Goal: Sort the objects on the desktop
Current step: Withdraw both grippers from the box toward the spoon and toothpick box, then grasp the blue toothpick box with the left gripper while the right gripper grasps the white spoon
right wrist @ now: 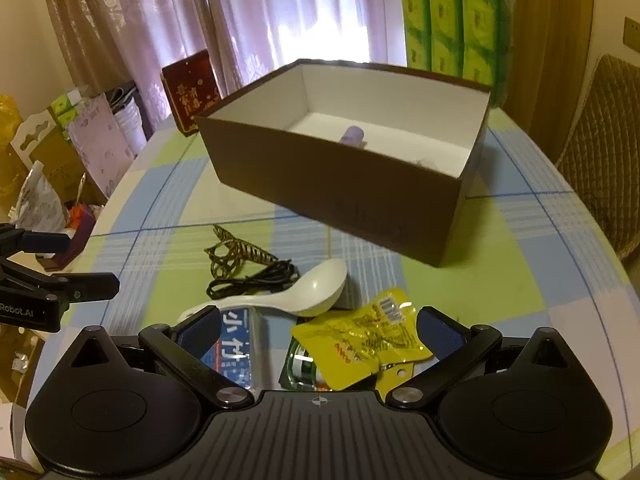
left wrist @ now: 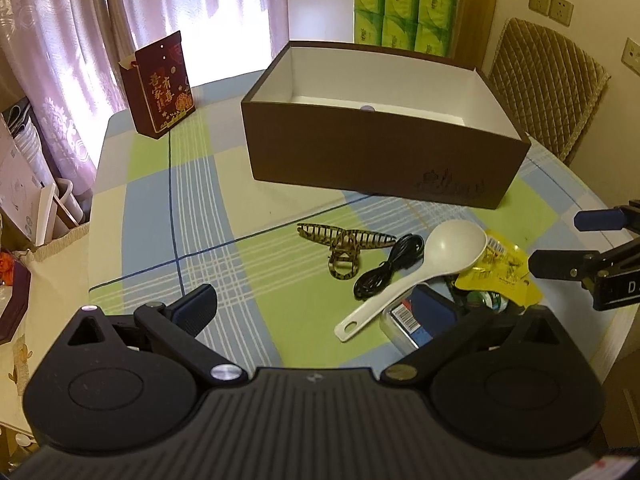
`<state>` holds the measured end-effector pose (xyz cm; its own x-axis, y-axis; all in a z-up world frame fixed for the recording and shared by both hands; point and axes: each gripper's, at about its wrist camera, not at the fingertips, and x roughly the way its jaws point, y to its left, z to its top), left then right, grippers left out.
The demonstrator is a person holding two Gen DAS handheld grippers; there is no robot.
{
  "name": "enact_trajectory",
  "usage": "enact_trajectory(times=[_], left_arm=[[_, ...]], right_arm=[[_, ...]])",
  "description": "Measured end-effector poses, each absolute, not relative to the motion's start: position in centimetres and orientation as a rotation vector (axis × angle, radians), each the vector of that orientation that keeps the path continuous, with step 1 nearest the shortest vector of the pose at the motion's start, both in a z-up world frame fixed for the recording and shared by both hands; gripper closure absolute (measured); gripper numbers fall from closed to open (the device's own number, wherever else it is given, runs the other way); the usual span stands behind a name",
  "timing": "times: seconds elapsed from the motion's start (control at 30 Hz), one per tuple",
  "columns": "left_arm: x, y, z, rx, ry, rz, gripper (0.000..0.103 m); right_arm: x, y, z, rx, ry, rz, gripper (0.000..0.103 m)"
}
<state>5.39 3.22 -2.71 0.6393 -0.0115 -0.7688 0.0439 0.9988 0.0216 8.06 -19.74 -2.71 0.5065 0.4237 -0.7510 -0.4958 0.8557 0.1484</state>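
Spoon (right wrist: pixel 296 294): before box (right wrist: pixel 340 196), between cable (right wrist: pixel 256 278) and yellow packet (right wrist: pixel 364 338). Right gripper (right wrist: pixel 316 336) spread wide around packet; left gripper (left wrist: pixel 316 308) spread, beside spoon.

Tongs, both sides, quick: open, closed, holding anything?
Left tongs: open, empty, hanging above the checked tablecloth.
Right tongs: open, holding nothing, fingers either side of the yellow packet, not closed on it.

Far beyond the jaws, pink curtains (left wrist: pixel 60 40) hang; green tissue packs (left wrist: pixel 404 10) stand ahead, a quilted chair (left wrist: pixel 548 84) right of them.
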Motion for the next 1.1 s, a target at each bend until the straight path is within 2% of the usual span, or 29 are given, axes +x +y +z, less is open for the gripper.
enact_trajectory(times=[0.43,0.9,1.1], left_arm=[[5.8,2.1,-4.6,0.023,0.929,-0.068,0.001],[8.2,-2.9,-8.9,0.007,1.032,-0.098,0.002],[9.5,-3.9,-10.5,-0.038,1.075,-0.055,0.008]], right_arm=[[8.7,-21.6,-3.8,-0.086,0.940,0.501,0.002],[11.1,-25.2,-4.4,-0.092,0.988,0.487,0.002],[12.9,-26.1,-4.7,-0.119,1.005,0.525,0.002]])
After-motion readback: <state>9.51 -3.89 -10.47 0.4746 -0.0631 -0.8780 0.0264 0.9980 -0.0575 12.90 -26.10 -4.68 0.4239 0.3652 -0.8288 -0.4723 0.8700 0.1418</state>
